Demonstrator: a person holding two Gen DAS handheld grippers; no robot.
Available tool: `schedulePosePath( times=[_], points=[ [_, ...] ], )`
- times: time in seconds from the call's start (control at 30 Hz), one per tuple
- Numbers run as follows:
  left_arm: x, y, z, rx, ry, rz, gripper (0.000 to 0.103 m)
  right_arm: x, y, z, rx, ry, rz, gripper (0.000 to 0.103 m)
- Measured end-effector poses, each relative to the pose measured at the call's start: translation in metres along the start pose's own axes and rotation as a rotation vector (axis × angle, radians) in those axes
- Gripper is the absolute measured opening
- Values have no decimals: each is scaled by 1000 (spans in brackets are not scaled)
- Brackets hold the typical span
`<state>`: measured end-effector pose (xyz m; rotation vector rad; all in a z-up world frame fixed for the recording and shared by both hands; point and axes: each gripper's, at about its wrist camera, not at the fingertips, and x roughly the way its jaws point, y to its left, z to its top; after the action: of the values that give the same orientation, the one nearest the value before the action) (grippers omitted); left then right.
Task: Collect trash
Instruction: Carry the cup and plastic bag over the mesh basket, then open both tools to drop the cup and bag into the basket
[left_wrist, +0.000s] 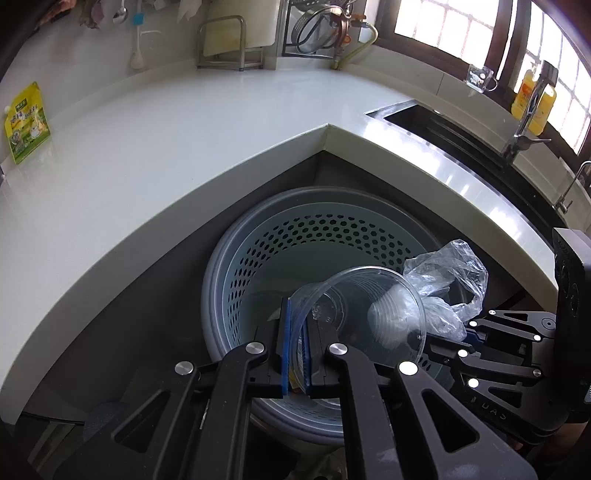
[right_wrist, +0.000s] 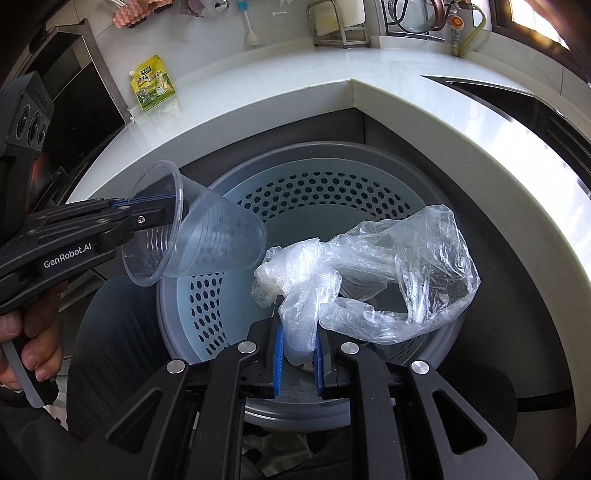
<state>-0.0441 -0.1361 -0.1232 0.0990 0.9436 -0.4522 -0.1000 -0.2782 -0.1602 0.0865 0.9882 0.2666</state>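
A grey perforated trash bin (left_wrist: 258, 258) (right_wrist: 295, 192) stands on the floor under the counter's corner. My left gripper (left_wrist: 297, 332) (right_wrist: 162, 210) is shut on the rim of a clear plastic cup (left_wrist: 369, 314) (right_wrist: 207, 236) and holds it tilted over the bin's mouth. My right gripper (right_wrist: 298, 332) (left_wrist: 469, 332) is shut on a crumpled clear plastic bag (right_wrist: 369, 273) (left_wrist: 447, 280), which hangs over the bin's right side. Cup and bag are close beside each other.
A white L-shaped countertop (left_wrist: 184, 129) wraps around the bin. A yellow-green drink pouch (left_wrist: 26, 122) (right_wrist: 153, 83) lies on its left part. A sink (left_wrist: 461, 140) with a faucet is at the right, a metal rack (left_wrist: 229, 40) at the back.
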Motion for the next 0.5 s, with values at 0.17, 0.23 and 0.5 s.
schedulePosePath(
  times=[0.17,0.23,0.5],
  points=[
    [10,3,-3,-4,27,-4,6,8,0,1,-4,20,0,12],
    [14,3,-3,-5,33,-4,6,11,0,2,-6,26,-1,13],
    [25,3,0,-3,57,-10,6,16,0,7,-13,41,-15,14]
  ],
)
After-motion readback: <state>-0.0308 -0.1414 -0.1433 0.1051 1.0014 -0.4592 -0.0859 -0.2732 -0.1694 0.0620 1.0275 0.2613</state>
